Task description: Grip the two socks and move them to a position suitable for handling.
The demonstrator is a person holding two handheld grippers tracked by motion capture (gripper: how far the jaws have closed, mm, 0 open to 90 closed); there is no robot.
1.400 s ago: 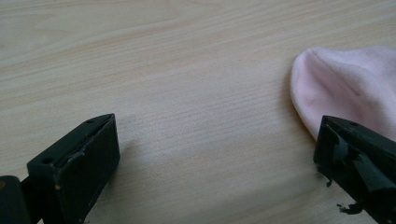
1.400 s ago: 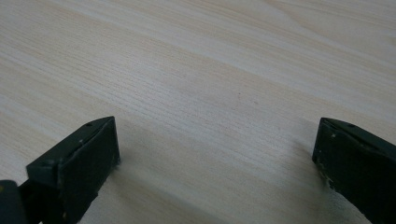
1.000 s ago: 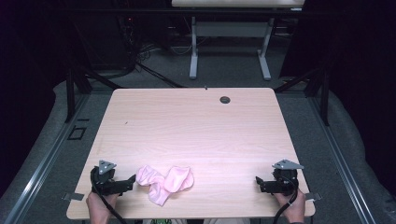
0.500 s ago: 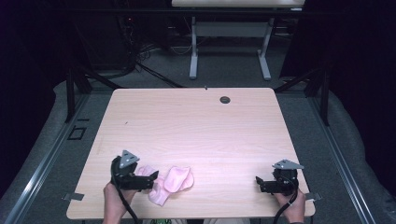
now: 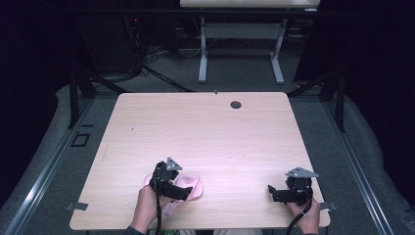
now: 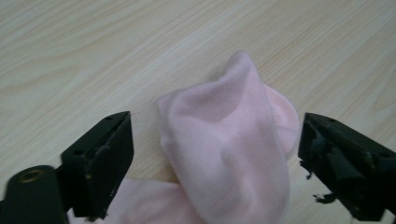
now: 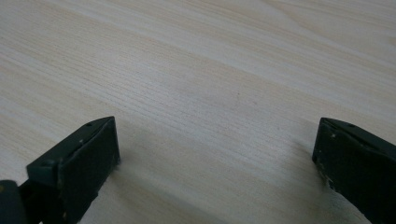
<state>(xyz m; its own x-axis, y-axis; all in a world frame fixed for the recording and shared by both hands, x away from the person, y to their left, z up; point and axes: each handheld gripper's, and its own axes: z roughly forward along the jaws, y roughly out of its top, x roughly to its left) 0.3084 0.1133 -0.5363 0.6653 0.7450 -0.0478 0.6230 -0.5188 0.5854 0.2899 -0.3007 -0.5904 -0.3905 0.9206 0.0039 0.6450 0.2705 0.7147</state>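
A crumpled pink cloth (image 5: 194,187) lies near the table's front edge, left of centre. My left gripper (image 5: 182,191) sits over the left part of it and hides that part. In the left gripper view a raised fold of the cloth (image 6: 224,149) stands between the jaws of the left gripper (image 6: 217,137). The jaws have just been closing, with a gap still showing on each side of the fold. My right gripper (image 5: 273,191) rests at the front right, open, over bare wood; in its own view the right gripper (image 7: 215,144) has nothing between its jaws.
The light wooden table (image 5: 205,127) has a small dark round hole (image 5: 236,104) near its far edge. A hand holds each gripper at the front edge. Beyond the table are dark floor, cables and the legs of another table (image 5: 203,54).
My left gripper has moved right along the front of the table onto the pink cloth and now covers its left part. The right gripper has stayed put.
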